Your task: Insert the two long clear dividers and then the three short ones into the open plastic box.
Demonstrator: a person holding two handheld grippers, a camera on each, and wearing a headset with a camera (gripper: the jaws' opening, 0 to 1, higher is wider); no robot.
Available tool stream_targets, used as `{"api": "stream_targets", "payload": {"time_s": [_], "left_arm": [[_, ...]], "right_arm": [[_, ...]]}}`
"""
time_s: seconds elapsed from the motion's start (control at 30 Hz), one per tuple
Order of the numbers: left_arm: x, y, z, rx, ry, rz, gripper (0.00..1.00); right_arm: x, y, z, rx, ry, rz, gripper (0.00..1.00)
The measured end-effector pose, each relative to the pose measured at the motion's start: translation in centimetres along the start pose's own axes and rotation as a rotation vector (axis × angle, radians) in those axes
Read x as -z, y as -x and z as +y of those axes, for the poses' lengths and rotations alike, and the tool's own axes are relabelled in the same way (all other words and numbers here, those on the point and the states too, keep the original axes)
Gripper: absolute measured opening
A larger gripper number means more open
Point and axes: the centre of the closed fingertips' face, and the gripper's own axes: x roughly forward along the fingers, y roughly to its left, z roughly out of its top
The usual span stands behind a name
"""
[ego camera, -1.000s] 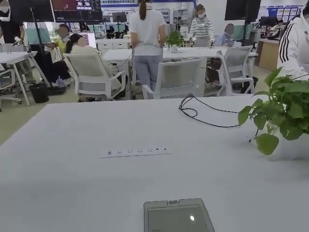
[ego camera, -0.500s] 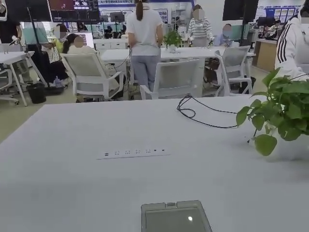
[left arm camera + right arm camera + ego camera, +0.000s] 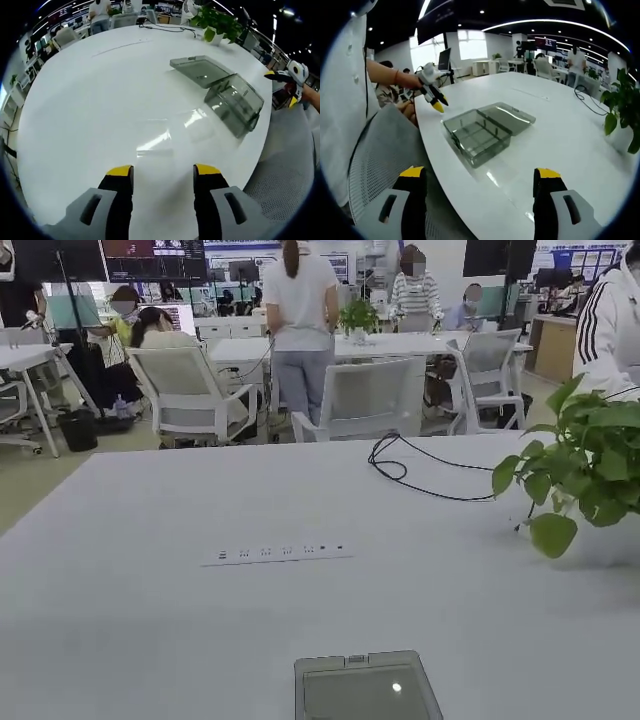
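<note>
The open clear plastic box (image 3: pixel 234 102) lies near the table's front edge, its lid (image 3: pixel 200 70) folded flat behind it. Several clear dividers (image 3: pixel 156 140) lie flat on the white table (image 3: pixel 90 100), between my left gripper (image 3: pixel 163 172) and the box. The left gripper hovers open over the table with nothing between its jaws. My right gripper (image 3: pixel 480 173) is open too and empty, held off the table's edge and facing the box (image 3: pixel 477 135). In the head view the lid (image 3: pixel 365 690) shows at the bottom edge.
A potted green plant (image 3: pixel 585 465) stands at the table's right side. A black cable (image 3: pixel 420 470) loops at the far edge, and a flush socket strip (image 3: pixel 278 553) sits mid-table. A mesh chair (image 3: pixel 385 145) is by the front edge. People and chairs are beyond the table.
</note>
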Motion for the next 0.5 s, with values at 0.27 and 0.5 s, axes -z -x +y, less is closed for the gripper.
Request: {"api": "stream_targets", "payload": {"time_s": [0.27,0.5], "left_arm": [[0.63,-0.67,0.32,-0.05,-0.035,0.064,0.42],[0.89,-0.88,0.49,-0.071,-0.039,0.091,0.4]], "right_arm": [[0.12,-0.14,0.08,-0.002,-0.006,-0.002,0.89],[0.15,-0.14,0.02,0.001,-0.011,-0.007,0.89]]}}
